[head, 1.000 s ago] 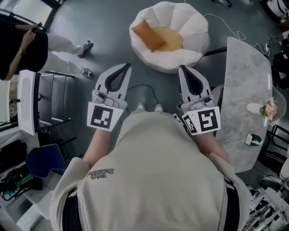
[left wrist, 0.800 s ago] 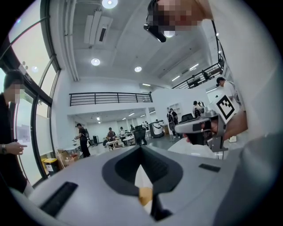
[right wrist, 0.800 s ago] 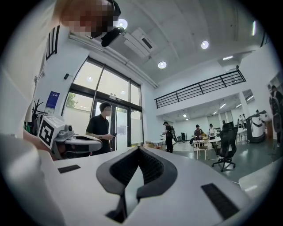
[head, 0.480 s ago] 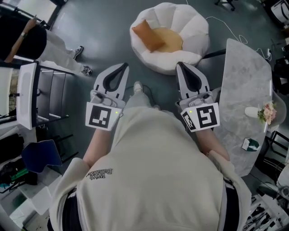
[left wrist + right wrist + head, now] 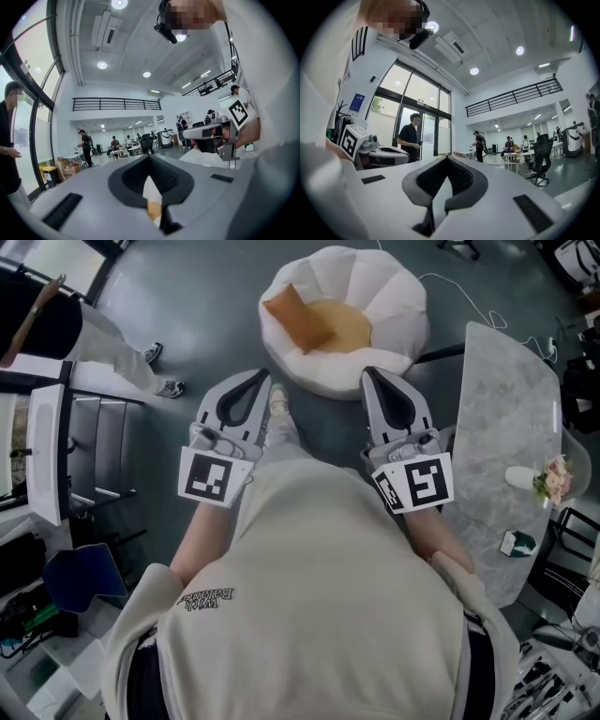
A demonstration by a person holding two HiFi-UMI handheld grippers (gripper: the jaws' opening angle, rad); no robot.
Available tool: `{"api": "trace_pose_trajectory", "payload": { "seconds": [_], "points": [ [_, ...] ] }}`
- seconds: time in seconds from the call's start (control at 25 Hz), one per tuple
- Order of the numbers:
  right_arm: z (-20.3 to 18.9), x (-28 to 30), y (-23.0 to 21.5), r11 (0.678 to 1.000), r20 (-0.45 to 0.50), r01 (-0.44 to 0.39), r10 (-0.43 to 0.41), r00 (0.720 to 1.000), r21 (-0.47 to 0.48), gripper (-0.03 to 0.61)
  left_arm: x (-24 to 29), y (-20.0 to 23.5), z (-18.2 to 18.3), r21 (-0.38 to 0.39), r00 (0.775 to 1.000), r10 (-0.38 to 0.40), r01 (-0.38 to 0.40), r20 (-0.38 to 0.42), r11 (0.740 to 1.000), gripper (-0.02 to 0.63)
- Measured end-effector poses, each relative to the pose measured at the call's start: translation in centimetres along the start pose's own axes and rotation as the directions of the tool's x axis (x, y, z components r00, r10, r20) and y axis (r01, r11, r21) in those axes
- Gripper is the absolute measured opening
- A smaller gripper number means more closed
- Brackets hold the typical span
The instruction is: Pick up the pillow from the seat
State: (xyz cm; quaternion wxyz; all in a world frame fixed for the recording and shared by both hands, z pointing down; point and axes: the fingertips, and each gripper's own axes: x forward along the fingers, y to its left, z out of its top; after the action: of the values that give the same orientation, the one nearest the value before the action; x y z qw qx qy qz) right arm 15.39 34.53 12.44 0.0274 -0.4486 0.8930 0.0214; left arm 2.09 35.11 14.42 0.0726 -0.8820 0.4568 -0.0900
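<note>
An orange pillow (image 5: 298, 317) leans on the left side of a round white puffy seat (image 5: 398, 306) with a tan seat pad, on the floor ahead of me. My left gripper (image 5: 262, 379) and right gripper (image 5: 371, 375) are held side by side at chest height, short of the seat, both shut and empty. In the left gripper view a bit of the orange pillow (image 5: 153, 209) shows through the loop of the shut jaws (image 5: 150, 157). The right gripper view shows its jaws (image 5: 448, 158) meeting, with the room behind.
A pale marble table (image 5: 502, 418) stands at the right with a flower vase (image 5: 551, 472) and a small green box (image 5: 514, 543). A person in black (image 5: 52, 320) stands at the upper left beside a metal rack (image 5: 89, 451). A cable (image 5: 469, 298) runs past the seat.
I have stepped forward, one foot now showing between the grippers, and the seat sits slightly nearer. The person at the left has walked further away. Both grippers stay shut.
</note>
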Motion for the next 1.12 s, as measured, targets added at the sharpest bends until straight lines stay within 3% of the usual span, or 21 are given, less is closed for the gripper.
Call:
{"api": "trace_pose_trajectory", "payload": {
  "seconds": [0.32, 0.6, 1.12],
  "points": [
    [-2.0, 6.1, -2.2, 0.999, -0.016, 0.012, -0.012, 1.000, 0.031, 0.009, 4.5, 5.0, -1.8, -0.006, 1.000, -0.025, 0.025, 0.001, 1.000, 0.009],
    [-3.4, 14.7, -4.1, 0.999, -0.061, 0.000, 0.002, 0.998, 0.035, 0.009, 8.3, 12.8, -3.3, -0.031, 1.000, -0.011, 0.010, -0.024, 0.999, 0.009],
    [-4.9, 30.8, -8.3, 0.995, -0.139, 0.089, -0.081, 0.987, 0.054, 0.009, 18.6, 26.2, -5.5, -0.057, 0.992, -0.123, 0.122, -0.007, 0.991, 0.009]
  ]
}}
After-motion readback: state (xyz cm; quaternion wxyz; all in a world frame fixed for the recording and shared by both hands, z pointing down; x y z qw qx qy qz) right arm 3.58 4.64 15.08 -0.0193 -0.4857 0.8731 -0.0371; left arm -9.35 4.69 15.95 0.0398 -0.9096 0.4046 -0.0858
